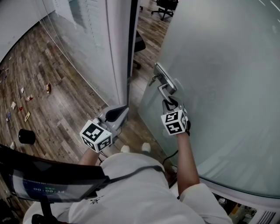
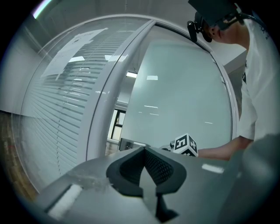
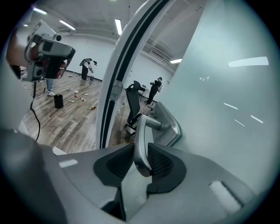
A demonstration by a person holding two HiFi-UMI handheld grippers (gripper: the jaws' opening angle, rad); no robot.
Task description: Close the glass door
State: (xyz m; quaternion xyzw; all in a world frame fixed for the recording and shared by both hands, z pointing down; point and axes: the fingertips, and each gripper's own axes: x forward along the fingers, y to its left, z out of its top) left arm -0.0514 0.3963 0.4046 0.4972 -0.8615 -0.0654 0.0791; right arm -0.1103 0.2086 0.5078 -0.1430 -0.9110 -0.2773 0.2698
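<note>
The frosted glass door stands ajar, with a narrow gap to the white door frame on its left. A metal lever handle hangs down from its plate on the door's edge. My right gripper is shut on this handle, the lever held between both dark pads. My left gripper hangs free near the foot of the frame, jaws shut with nothing in them. In the left gripper view the door and the right gripper's marker cube lie ahead.
A glass wall with blinds runs left of the frame. On the wood floor lie a black cylinder and scattered litter. An office chair stands beyond the gap. People stand far off in the room.
</note>
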